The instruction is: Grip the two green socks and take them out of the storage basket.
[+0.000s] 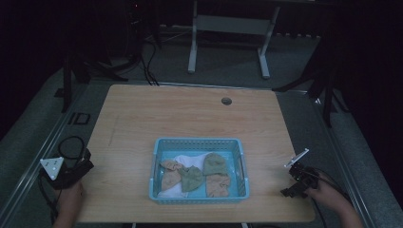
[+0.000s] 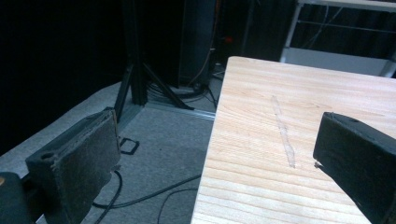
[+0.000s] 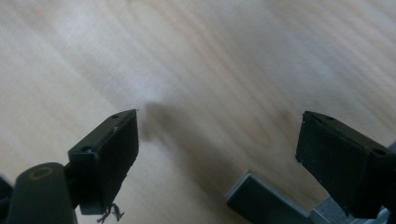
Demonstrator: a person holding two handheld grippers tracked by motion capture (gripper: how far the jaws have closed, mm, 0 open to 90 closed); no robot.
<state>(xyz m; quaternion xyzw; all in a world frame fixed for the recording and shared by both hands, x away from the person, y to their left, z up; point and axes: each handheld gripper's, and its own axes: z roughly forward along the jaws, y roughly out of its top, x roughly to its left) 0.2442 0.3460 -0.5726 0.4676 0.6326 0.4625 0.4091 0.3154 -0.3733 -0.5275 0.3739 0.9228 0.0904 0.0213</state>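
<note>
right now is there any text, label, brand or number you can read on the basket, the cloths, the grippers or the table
None can be read.
Blue basket: no label on its mesh walls.
Crumpled cloths: plain, no print.
Left gripper and right gripper: bare black jaws, both open.
Wooden table: bare wood grain, no markings.

black hand-held gripper (image 1: 71,173), grey triangular plate (image 1: 52,166), black cable (image 1: 71,145), seemingly bare forearms

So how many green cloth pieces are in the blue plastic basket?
2: one crumpled green cloth near the middle of the blue plastic basket, another to its right, toward the far side. More may lie hidden underneath.
</note>
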